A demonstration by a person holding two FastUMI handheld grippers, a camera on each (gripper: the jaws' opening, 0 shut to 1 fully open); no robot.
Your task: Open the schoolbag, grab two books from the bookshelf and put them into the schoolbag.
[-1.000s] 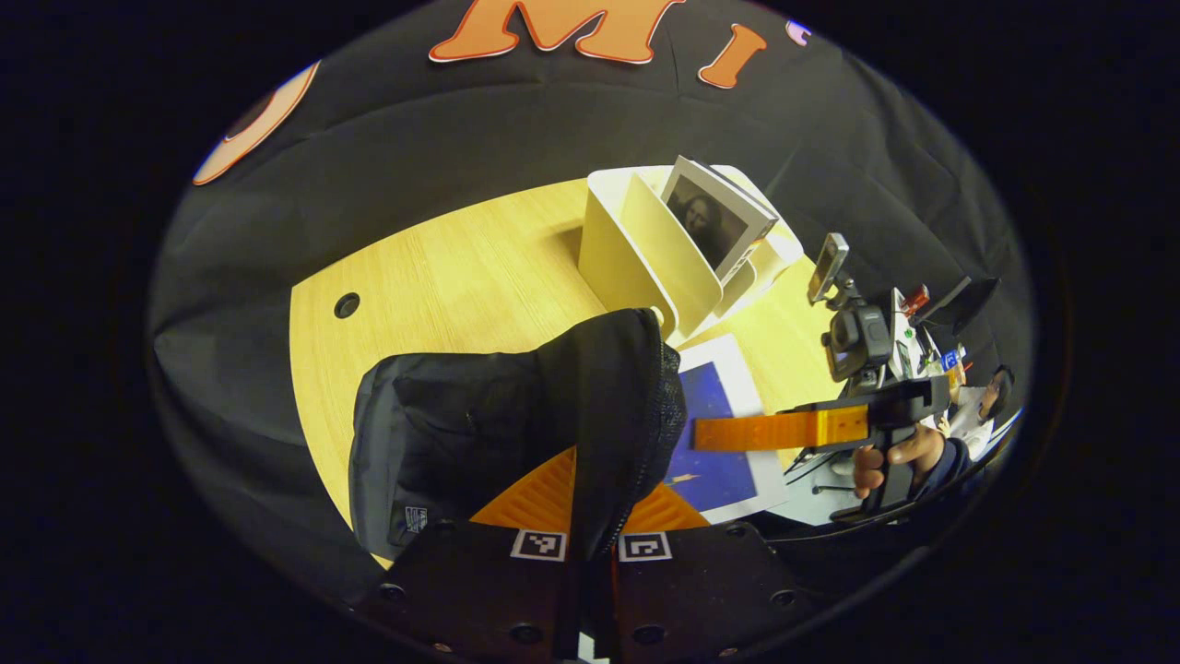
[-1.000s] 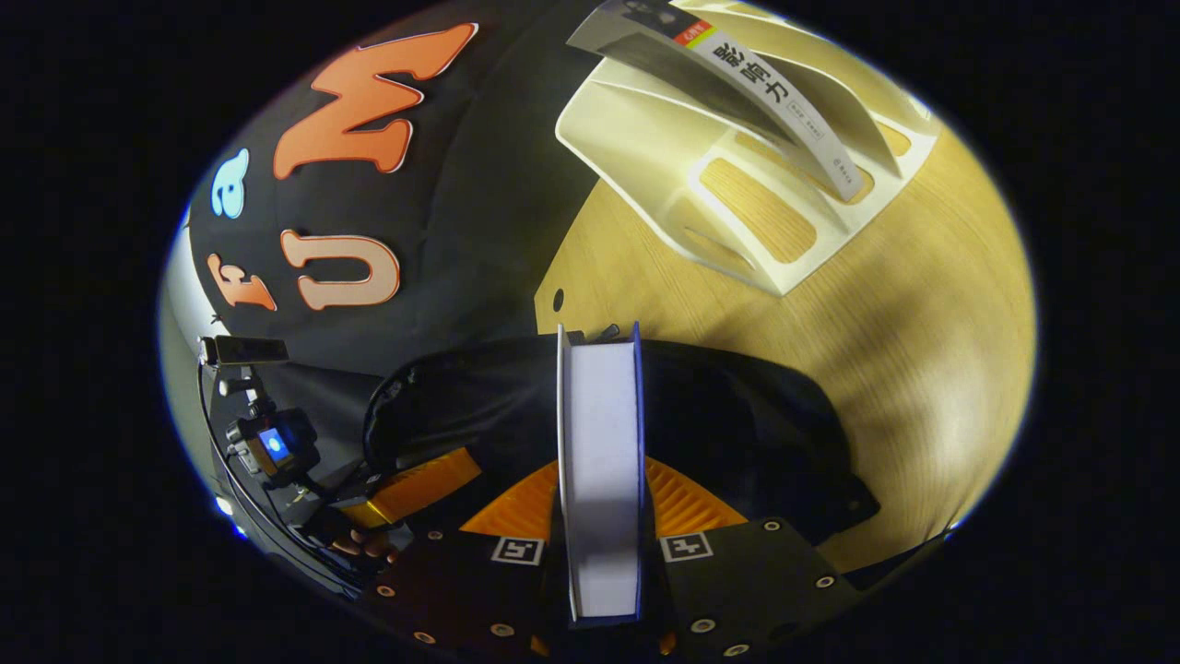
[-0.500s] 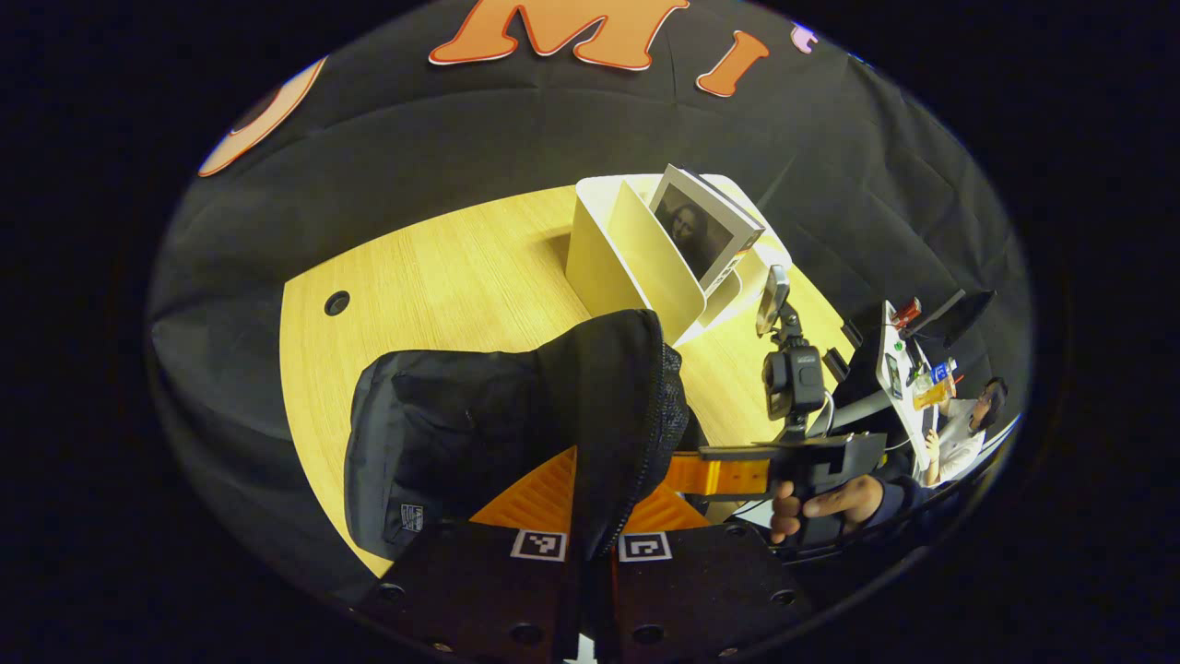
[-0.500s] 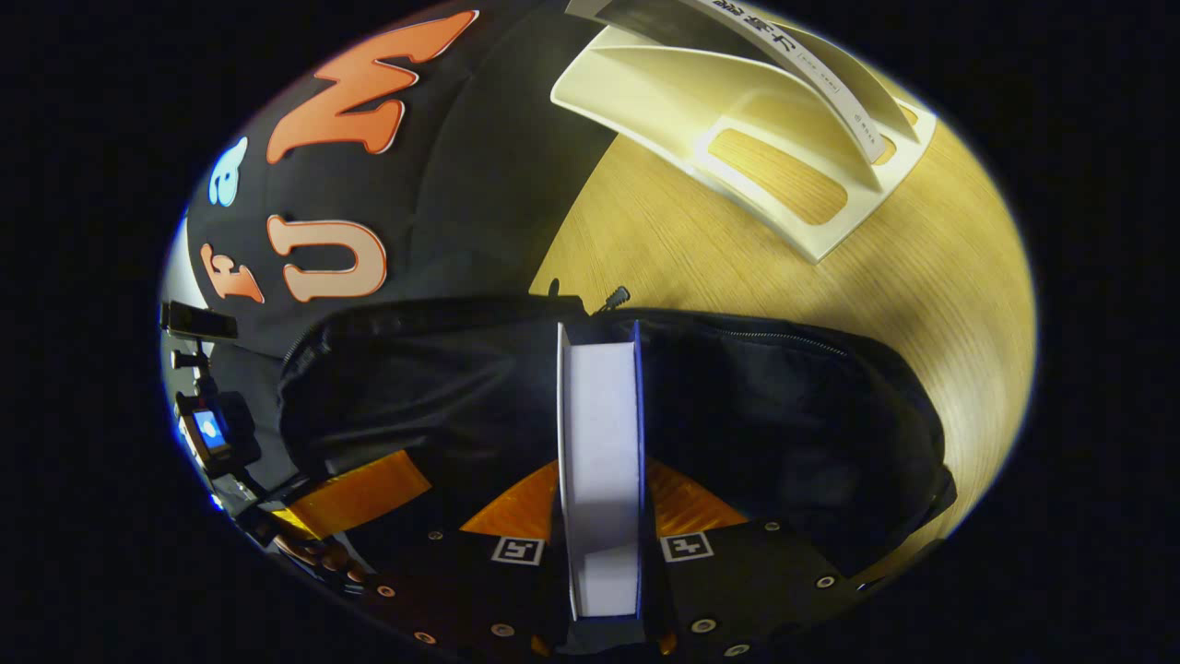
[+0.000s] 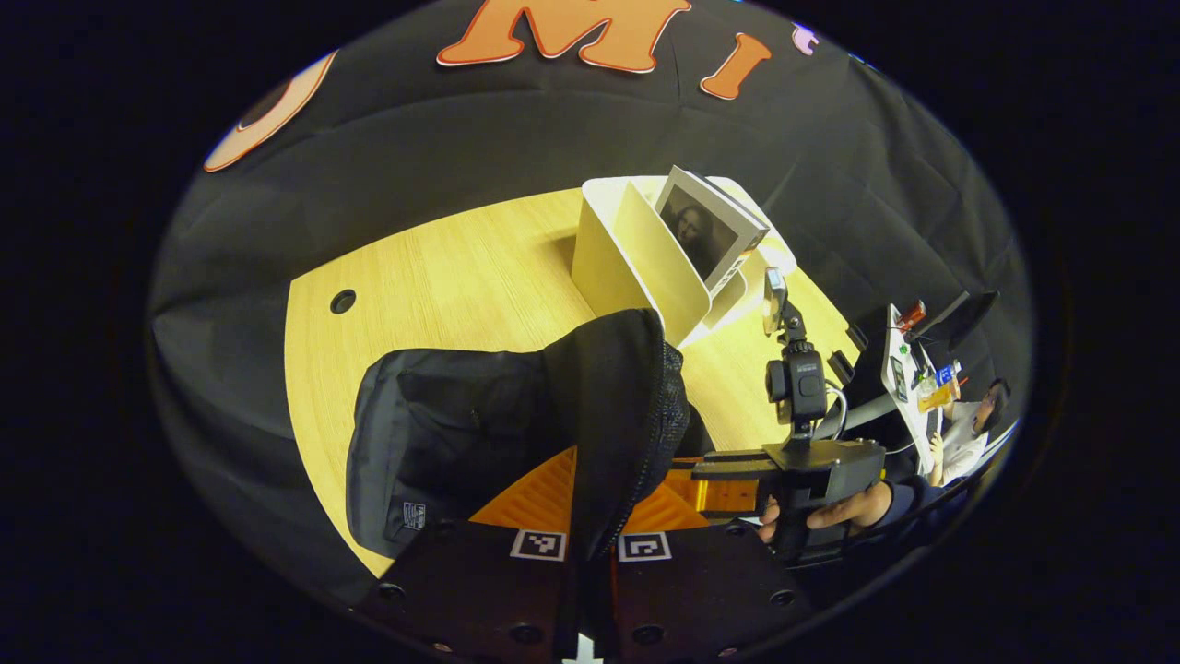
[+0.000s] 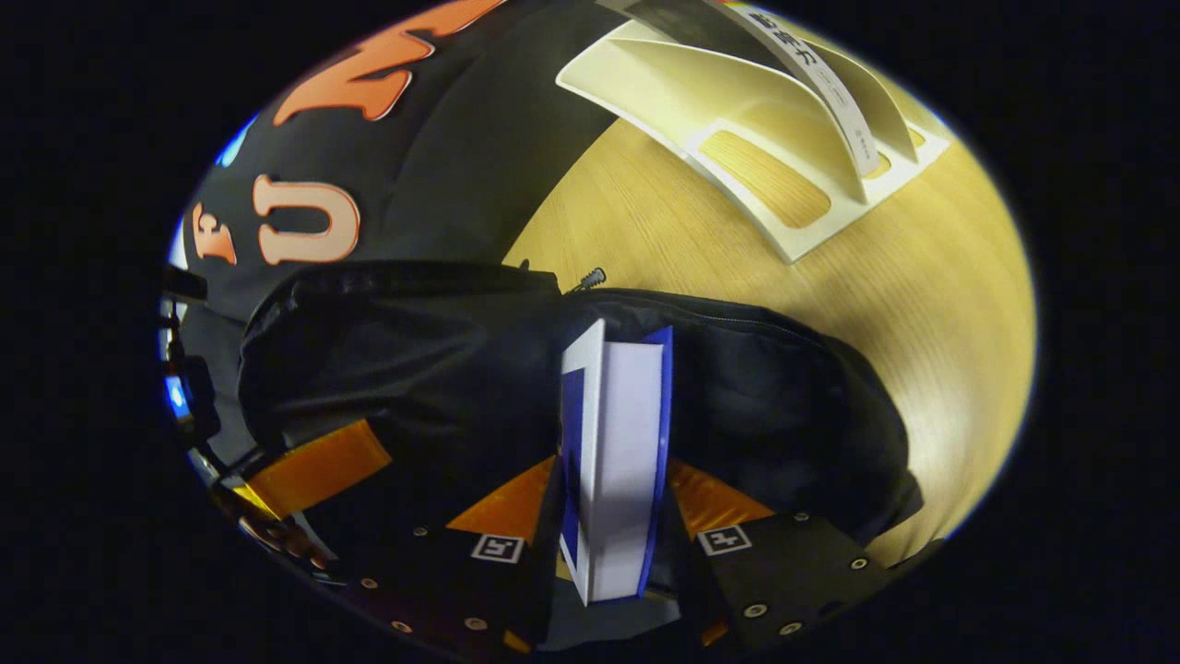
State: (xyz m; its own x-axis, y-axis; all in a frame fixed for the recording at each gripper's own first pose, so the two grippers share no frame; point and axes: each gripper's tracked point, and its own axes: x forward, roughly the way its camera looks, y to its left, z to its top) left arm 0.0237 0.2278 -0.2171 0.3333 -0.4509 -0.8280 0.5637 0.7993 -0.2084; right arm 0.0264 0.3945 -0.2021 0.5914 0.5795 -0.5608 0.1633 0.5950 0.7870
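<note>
The blue book is sitting loose between our right gripper's parted fingers, tipping into the schoolbag ahead. Our left gripper is pinching the bag's flap; if it is slipping, the mouth closes and the book snags.

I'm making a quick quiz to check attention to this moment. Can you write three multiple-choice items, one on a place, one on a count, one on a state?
1. Where is the blue-covered book?
A. lying flat on the table
B. between the right gripper's fingers, over the black schoolbag
C. in the bookshelf

2. How many books stand in the cream bookshelf?
A. one
B. three
C. none

3. What is the left gripper doing?
A. hanging open
B. shut on a book
C. shut on the schoolbag's flap

Answers: 1 B, the book sits between the orange fingers above the bag; 2 A, a single portrait-covered book leans there; 3 C, the zippered flap is pinched between its fingers.
</note>
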